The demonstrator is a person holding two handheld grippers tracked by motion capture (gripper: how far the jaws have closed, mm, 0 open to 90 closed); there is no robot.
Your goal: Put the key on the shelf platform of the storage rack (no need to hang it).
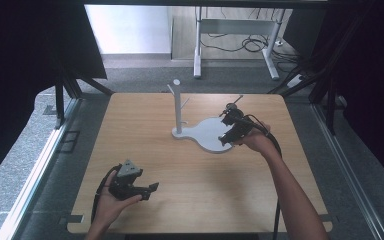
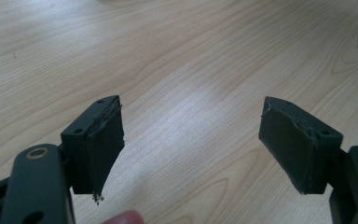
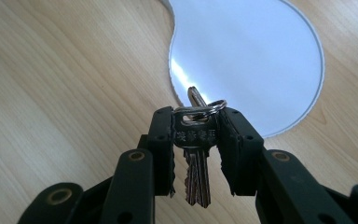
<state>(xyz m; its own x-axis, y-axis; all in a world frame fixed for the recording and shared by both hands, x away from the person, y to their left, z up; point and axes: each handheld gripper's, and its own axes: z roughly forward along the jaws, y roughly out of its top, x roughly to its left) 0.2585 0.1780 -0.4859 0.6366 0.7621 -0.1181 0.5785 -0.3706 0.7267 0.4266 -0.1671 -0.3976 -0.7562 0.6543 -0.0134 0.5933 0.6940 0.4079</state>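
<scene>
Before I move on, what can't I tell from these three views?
- Keys: how many, right gripper view; they overlap between the right gripper's jaws.
- Key tips: same view, cut off near the bottom edge.
- Keys in the high view: too small, hidden by the gripper.
- Stand pegs: high view, too thin to count.
- Left gripper: open over bare table.

Lab or test workspace, not a home. Light wooden table (image 1: 190, 190) stands alone on grey carpet (image 1: 35, 150), boxed in by black metal framing (image 1: 62, 100) and dark curtains (image 1: 20, 60) at both side edges. Beyond the table's far edge: the white legs of another desk (image 1: 235, 45) with loose cables (image 1: 252, 42) trailing on the floor. Person works with instrumented handheld grippers, left gripper (image 1: 152, 189) near the table's near left corner.
</scene>
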